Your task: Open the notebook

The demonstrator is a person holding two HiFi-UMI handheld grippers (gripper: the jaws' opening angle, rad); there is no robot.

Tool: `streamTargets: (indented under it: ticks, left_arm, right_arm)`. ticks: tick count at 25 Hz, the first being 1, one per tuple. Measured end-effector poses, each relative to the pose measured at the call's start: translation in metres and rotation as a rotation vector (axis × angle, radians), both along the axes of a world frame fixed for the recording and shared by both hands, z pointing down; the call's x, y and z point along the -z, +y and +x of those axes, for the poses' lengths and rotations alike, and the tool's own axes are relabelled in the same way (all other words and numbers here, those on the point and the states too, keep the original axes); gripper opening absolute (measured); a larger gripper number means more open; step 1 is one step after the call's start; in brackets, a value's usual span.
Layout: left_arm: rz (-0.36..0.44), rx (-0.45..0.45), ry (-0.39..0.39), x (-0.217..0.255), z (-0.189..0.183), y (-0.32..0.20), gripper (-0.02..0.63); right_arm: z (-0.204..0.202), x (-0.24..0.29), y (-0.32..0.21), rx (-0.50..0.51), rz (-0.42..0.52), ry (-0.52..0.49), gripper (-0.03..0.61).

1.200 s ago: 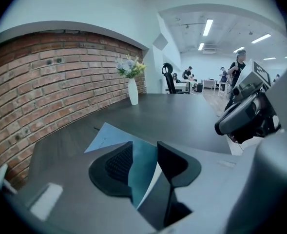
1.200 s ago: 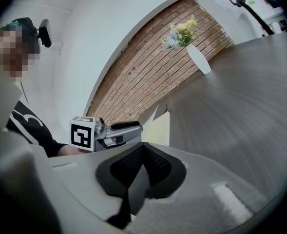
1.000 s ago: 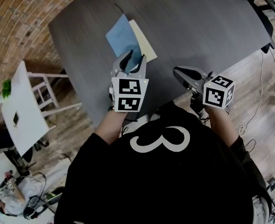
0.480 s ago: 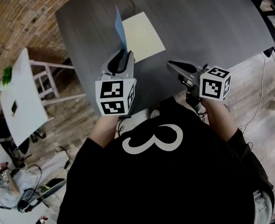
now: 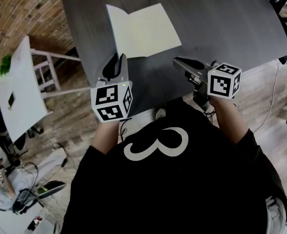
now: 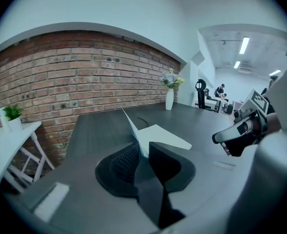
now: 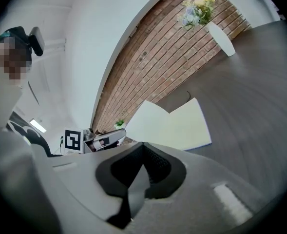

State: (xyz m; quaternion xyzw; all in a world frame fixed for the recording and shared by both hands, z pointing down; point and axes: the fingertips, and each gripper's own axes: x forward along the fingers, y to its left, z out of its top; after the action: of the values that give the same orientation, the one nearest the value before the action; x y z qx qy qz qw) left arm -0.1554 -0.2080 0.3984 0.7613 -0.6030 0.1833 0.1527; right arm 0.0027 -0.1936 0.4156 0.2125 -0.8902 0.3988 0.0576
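Far left: brick wall [image 5: 21, 9], wooden floor [image 5: 67, 130] and a white side table [image 5: 24, 111] bearing a small potted plant [image 5: 6, 65] and a flat dark item, too small to identify. Next: left gripper [image 5: 119, 57], held over the near left part of the dark table [image 5: 216, 23], pointed toward the notebook [image 5: 148, 30] and angled slightly downward. Left fingers [image 6: 125, 161] a narrow slit apart, just now closing; no pad pressed on anything. Near corner of the notebook visible through the slit, just past the tips; contact there not determinable. Centre: notebook lying open on the table, toward its left end, pale inner pages facing up. Left leaf [image 5: 116, 30] tilted up off the table, forming a shallow V against the right leaf [image 5: 155, 28], flat on the surface. Beyond the notebook, in the left gripper view: thin dark cord [image 6: 144, 121] on the table and a white vase of flowers [image 6: 169, 97] upright near the wall. Right of the notebook: right gripper [image 5: 176, 61], over the near table edge, apart from the pages, notebook ahead of its tips. Right fingers [image 7: 156, 168] closed tip to tip, nothing between. Bottom of the head view: black shirt [image 5: 182, 194] with a large white figure.
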Motion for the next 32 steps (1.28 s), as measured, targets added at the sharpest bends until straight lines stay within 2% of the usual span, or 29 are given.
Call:
streamTargets:
  ticks: [6,9,12,15,19,24,27,32]
  left_arm:
    - [-0.050,0.075,0.051,-0.018,-0.026,0.006,0.072]
    - [-0.078,0.105,0.092,-0.027,-0.036,0.006,0.075]
    - [-0.102,0.133,0.084,-0.037,-0.042,0.008,0.082]
    - [-0.119,0.156,0.057,-0.046,-0.047,0.012,0.093]
    - [-0.155,0.197,0.002,-0.060,-0.059,0.012,0.162]
    - [-0.238,0.215,-0.083,-0.083,-0.070,0.010,0.184]
    - [-0.258,0.189,-0.145,-0.090,-0.067,0.008,0.154]
    - [-0.277,0.126,-0.251,-0.098,-0.058,0.005,0.047]
  right_arm:
    - [-0.015,-0.002,-0.012,0.021,0.002,0.003,0.001]
    - [-0.016,-0.007,-0.022,0.021,0.010,0.037,0.002]
    - [-0.011,-0.015,-0.032,0.023,0.045,0.098,0.002]
    - [-0.009,-0.022,-0.041,0.021,0.081,0.130,0.002]
    - [-0.009,-0.029,-0.055,0.011,0.080,0.144,0.002]
    - [-0.006,-0.044,-0.072,0.027,0.153,0.261,0.002]
    - [-0.003,-0.054,-0.079,0.049,0.179,0.339,0.002]
    - [-0.002,-0.064,-0.083,0.086,0.199,0.425,0.002]
